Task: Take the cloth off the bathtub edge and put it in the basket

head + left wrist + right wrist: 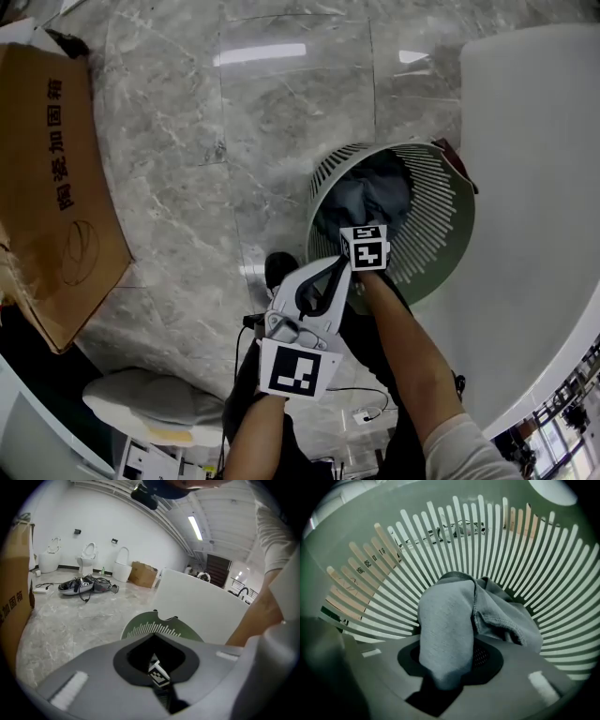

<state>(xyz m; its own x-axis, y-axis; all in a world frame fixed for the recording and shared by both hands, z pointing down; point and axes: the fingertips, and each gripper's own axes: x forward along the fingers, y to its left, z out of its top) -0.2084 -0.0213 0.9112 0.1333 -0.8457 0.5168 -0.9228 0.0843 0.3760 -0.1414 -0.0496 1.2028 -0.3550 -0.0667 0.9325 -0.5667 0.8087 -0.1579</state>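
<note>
A grey-blue cloth lies bunched inside the round pale-green slatted basket, which stands on the floor against the white bathtub. My right gripper reaches down into the basket, its jaws hidden under its marker cube. In the right gripper view the cloth hangs through the jaws' window, with the right gripper shut on it, and the rest is draped against the basket's slats. My left gripper is shut and empty just outside the basket's near rim; it faces the basket and the bathtub.
A large cardboard box leans at the left. A white fixture and cables lie near the person's feet. In the left gripper view, toilets, a box and tangled cables sit across the marble floor.
</note>
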